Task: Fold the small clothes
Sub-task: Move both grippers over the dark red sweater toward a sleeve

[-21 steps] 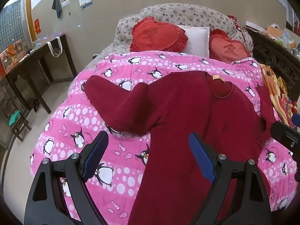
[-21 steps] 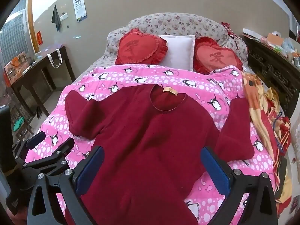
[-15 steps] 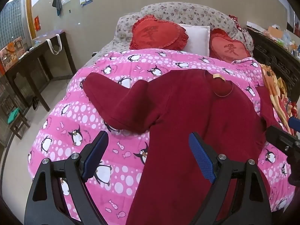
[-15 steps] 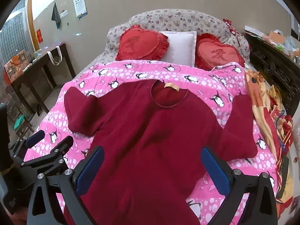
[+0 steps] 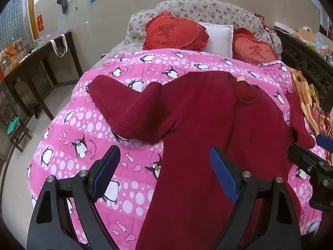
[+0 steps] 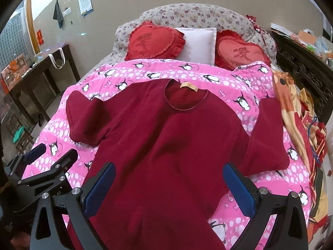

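Observation:
A dark red fleece top (image 6: pixel 166 145) lies flat on the pink penguin quilt (image 6: pixel 239 95), collar and tan label toward the pillows, both sleeves spread out. It also shows in the left wrist view (image 5: pixel 208 125). My left gripper (image 5: pixel 164 166) is open and empty, hovering above the top's left side edge below the left sleeve (image 5: pixel 129 108). My right gripper (image 6: pixel 168 179) is open and empty above the top's lower body. The left gripper also shows at the lower left of the right wrist view (image 6: pixel 50 154).
Two red heart cushions (image 6: pixel 154 39) and a white pillow (image 6: pixel 197 41) lie at the head of the bed. A dark side table (image 5: pixel 35 62) stands on the left. An orange patterned blanket (image 6: pixel 291 108) and a dark carved cabinet (image 6: pixel 308 66) are on the right.
Both grippers have moved slightly forward over the top. Both stay open and empty. The top has not moved.

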{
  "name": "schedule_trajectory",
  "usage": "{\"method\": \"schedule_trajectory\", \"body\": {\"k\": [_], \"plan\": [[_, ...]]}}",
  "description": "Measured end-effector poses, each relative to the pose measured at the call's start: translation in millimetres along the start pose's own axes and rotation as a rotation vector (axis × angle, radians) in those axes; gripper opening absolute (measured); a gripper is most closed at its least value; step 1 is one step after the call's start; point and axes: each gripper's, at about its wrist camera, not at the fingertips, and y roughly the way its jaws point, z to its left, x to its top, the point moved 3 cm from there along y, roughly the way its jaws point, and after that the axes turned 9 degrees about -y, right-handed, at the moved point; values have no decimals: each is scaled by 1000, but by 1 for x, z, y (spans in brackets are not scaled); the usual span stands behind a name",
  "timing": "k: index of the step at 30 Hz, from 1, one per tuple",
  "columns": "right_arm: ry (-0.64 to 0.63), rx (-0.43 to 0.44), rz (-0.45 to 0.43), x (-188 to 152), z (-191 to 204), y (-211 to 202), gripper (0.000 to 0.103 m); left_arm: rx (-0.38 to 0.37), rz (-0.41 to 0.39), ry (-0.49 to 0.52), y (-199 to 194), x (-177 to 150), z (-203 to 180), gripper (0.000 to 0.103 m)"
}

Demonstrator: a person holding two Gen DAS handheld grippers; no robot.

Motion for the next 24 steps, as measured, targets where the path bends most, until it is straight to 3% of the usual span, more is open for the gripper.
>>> {"method": "schedule_trajectory", "body": {"k": [24], "plan": [[-6, 0, 31, 0, 6, 24, 102, 13, 33, -19, 21, -1, 8, 88]]}}
